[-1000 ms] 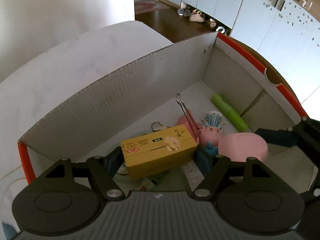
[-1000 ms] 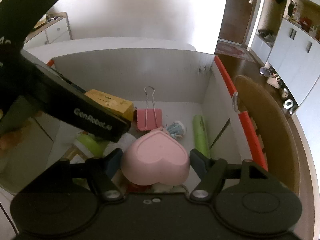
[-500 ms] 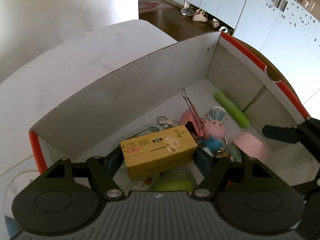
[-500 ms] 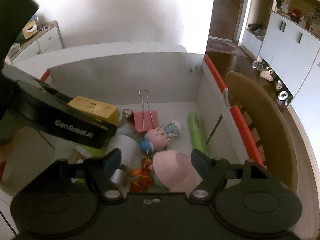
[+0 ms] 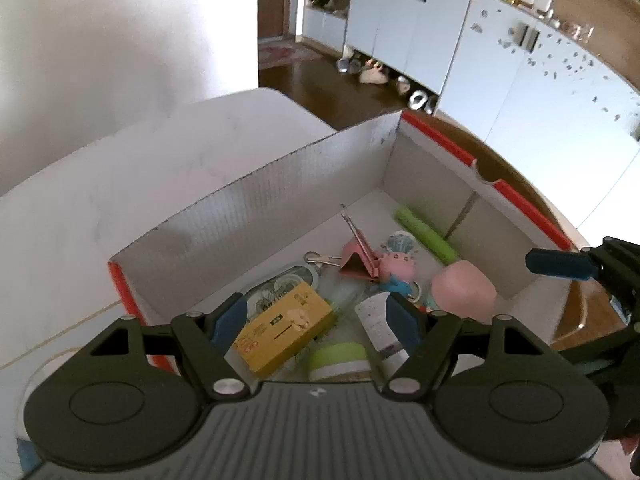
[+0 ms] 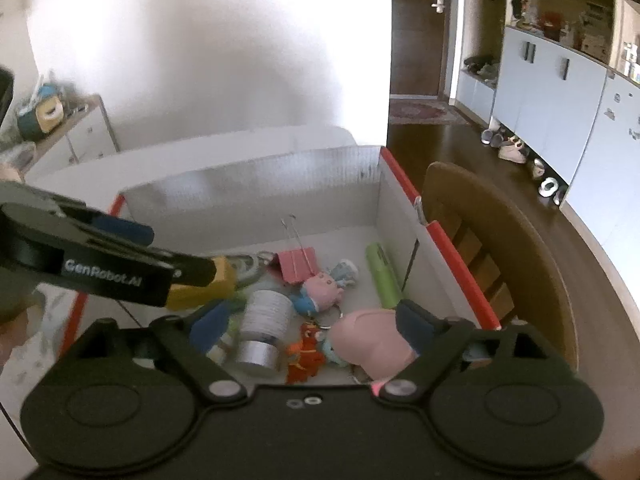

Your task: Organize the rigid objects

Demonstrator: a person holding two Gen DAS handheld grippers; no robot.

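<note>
A white carton (image 5: 260, 216) with red edges holds several small objects. The yellow box (image 5: 284, 328) lies tilted inside it, below my left gripper (image 5: 316, 320). Its left end is by the left pad and a clear gap separates it from the right pad. In the right wrist view the yellow box (image 6: 204, 286) shows under the left gripper's fingers (image 6: 120, 227). My right gripper (image 6: 312, 328) hovers over the carton (image 6: 260, 184) with its jaws opening and nothing between them. The pink heart-shaped container (image 6: 368, 344) rests on the carton floor beside its right pad, and shows as a pink heart-shaped container (image 5: 464, 292) in the left wrist view.
Also in the carton are a pink binder clip (image 6: 298, 264), a pig toy (image 6: 320, 288), a green tube (image 6: 384, 276), a silver cylinder (image 6: 266, 320), an orange figure (image 6: 306, 356) and a green-lidded jar (image 5: 338, 360). A wooden chair (image 6: 500, 248) stands right of the carton.
The pink heart container left the right jaws and dropped into the carton. The yellow box, gripped by the left jaws before, now lies tilted below them. Both grippers rose.
</note>
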